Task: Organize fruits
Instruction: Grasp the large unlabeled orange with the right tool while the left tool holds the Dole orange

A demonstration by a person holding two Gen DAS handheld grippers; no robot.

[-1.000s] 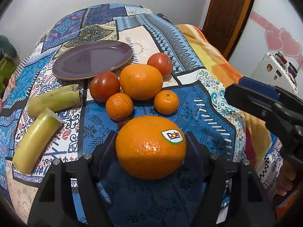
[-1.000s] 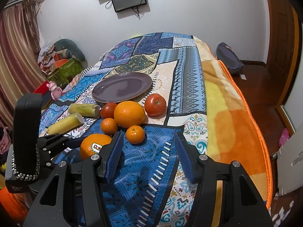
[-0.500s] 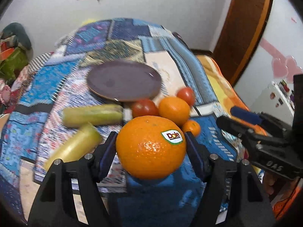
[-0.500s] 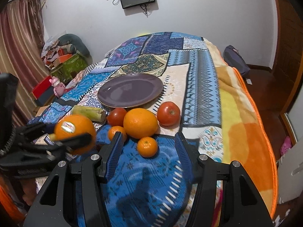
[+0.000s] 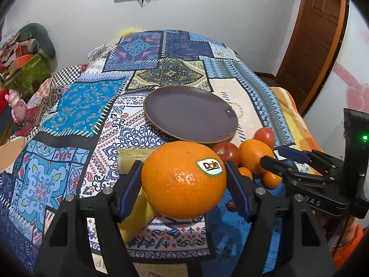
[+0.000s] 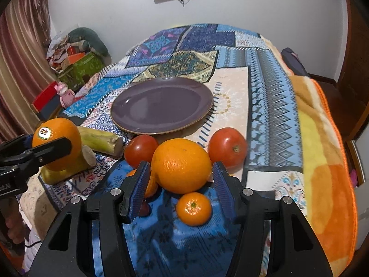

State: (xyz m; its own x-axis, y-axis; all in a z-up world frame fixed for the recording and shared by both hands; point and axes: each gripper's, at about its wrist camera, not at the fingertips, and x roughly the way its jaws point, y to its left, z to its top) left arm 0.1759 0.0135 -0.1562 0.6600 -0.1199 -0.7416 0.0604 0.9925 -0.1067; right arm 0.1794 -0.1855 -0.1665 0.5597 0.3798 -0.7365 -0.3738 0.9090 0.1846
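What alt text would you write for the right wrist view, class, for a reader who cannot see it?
The open right gripper frames a large orange among two tomatoes and a small mandarin on a patchwork cloth, below an empty purple plate. At left, the left gripper holds a Dole-stickered orange above cut green-yellow stalks.

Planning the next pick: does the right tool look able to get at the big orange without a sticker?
Probably yes. The right tool is open, its blue pads flanking the unlabelled orange from the front. The small mandarin just below could get nudged.
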